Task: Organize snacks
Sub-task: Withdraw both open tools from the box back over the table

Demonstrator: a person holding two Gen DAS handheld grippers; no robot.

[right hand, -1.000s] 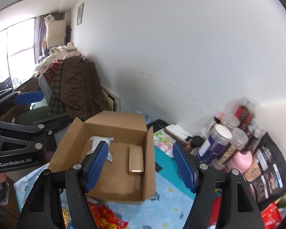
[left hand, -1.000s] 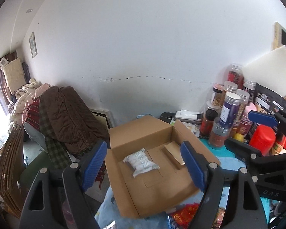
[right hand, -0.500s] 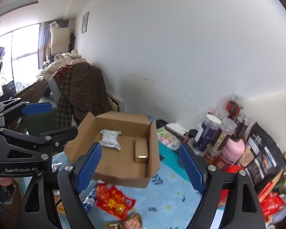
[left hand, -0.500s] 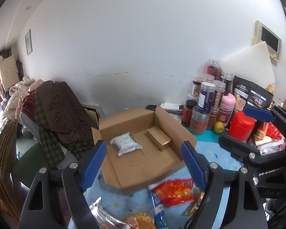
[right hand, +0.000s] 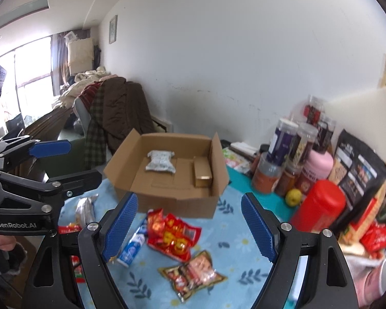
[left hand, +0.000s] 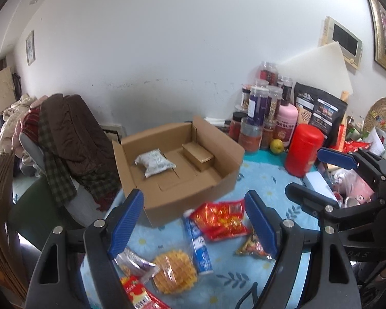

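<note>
An open cardboard box (left hand: 229,177) (right hand: 177,200) stands on a blue flowered cloth. It holds a white packet (left hand: 154,163) (right hand: 160,161) and a small gold box (left hand: 198,155) (right hand: 202,171). In front of it lie a red snack bag (left hand: 220,219) (right hand: 172,237), a blue-white tube (left hand: 198,244) (right hand: 132,247), a waffle packet (left hand: 173,274) and a brown snack bag (right hand: 193,275). My left gripper (left hand: 193,226) is open and empty above the snacks. My right gripper (right hand: 186,228) is open and empty above them too.
Jars (left hand: 257,108), a pink bottle (left hand: 285,121), a red canister (left hand: 303,149) (right hand: 319,206), a black pouch (left hand: 319,108) and a yellow fruit (left hand: 276,145) crowd the right. A chair draped with clothes (left hand: 72,141) stands left of the table.
Both grippers have pulled back and up from the box, so the loose snacks in front of it have come into view. Both stay open and empty.
</note>
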